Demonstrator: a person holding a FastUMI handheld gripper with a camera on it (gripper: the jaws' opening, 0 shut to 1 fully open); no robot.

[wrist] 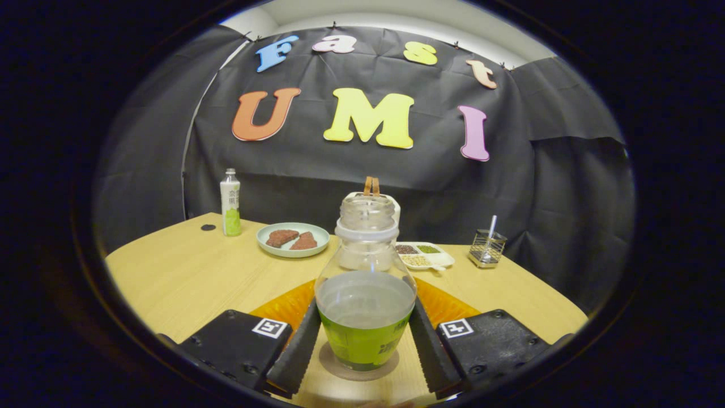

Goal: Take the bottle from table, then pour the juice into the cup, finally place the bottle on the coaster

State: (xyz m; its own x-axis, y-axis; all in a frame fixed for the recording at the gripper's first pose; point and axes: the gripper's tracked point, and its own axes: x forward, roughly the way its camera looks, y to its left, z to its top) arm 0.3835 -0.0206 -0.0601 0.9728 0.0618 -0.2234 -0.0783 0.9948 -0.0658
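Gripper [365,340] fingers flank a clear bottle [365,294] on a wooden table [187,277], one on each side of its lower body, standing so close to the green label band that they look to be touching it; whether both are pressing cannot be told for sure. The bottle stands upright between the fingers, its base on a round flat coaster [334,365] whose rim shows under it. It has no cap on its wide threaded neck, and pale liquid fills it to about the shoulder.

Judging by the bottle's seat on the coaster, this looks like the last step of the task, the set-down, though the first grasp cannot be ruled out. No cup can be made out. If it is the set-down, the next move calls for the fingers to spread evenly and draw straight back, without nudging the open bottle.

An orange mat [447,306] lies just beyond the bottle, showing on both sides of it. Farther off on the table sit a pale green plate [266,245] with two brown pieces, a white divided tray [442,262] of beans and seeds, a small wire holder [486,249] with a white stick in it, and a slim bottle [230,202] with a white-and-green label. A white container with a brown strap [371,185] stands directly behind the clear bottle.

Printing on both labels is too small to read. Square black-and-white markers sit on the gripper's housing.
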